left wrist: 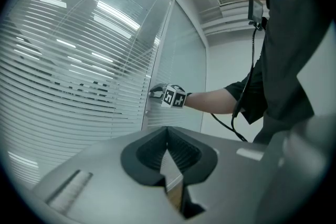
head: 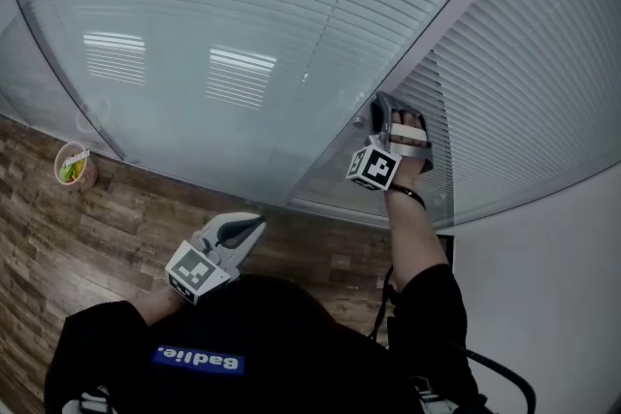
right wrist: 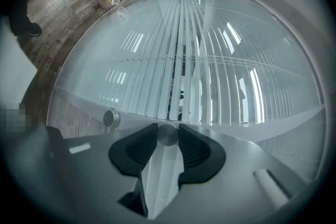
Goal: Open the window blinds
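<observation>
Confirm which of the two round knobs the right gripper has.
The knob clamped between the jaws of the right gripper; the other knob stands free to its left.

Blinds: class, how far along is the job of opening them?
Done: the right gripper is shut on the round knob. In hand: that grip, ready for turning. Left: the slats look mostly closed, so the turn remains. Meanwhile the left gripper is idle, shut.
</observation>
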`<state>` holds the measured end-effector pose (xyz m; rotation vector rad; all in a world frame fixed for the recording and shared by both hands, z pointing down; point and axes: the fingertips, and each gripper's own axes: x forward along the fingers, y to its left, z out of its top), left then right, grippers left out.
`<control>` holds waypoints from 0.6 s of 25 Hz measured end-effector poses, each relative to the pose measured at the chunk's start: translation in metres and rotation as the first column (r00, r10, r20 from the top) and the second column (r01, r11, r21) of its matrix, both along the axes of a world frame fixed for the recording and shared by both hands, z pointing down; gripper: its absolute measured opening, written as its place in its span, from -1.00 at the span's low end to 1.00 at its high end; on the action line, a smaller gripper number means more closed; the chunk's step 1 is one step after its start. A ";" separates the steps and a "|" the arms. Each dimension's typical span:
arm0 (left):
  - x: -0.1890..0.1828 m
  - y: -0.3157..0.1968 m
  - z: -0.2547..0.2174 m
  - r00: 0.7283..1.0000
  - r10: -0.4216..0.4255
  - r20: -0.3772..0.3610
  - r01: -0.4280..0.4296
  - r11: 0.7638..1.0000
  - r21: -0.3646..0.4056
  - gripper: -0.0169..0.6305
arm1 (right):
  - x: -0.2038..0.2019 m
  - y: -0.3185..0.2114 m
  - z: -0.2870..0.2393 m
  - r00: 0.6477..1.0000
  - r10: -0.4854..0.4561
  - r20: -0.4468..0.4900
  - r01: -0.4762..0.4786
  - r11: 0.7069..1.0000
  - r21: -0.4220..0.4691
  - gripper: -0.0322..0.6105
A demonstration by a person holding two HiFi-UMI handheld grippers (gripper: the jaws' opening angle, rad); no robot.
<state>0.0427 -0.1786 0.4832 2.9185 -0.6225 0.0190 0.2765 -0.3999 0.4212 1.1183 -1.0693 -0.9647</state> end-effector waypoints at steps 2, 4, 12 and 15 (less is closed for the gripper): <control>-0.001 0.002 0.002 1.000 0.000 0.002 0.000 1.000 0.001 -0.95 | 0.000 0.001 0.002 1.000 0.002 0.005 -0.002 1.000 0.004 -0.57; -0.002 0.002 0.004 1.000 -0.003 0.002 0.003 1.000 -0.002 -0.95 | -0.001 0.002 0.005 1.000 0.006 0.028 -0.007 1.000 0.012 -0.57; -0.008 -0.006 0.005 1.000 -0.026 0.004 0.026 1.000 -0.004 -0.95 | 0.000 -0.007 -0.001 0.930 0.040 0.366 -0.076 0.994 0.084 -0.56; -0.007 -0.006 0.003 1.000 -0.030 0.008 0.030 1.000 -0.001 -0.95 | 0.002 -0.008 -0.006 0.887 0.048 0.459 -0.108 0.989 0.105 -0.55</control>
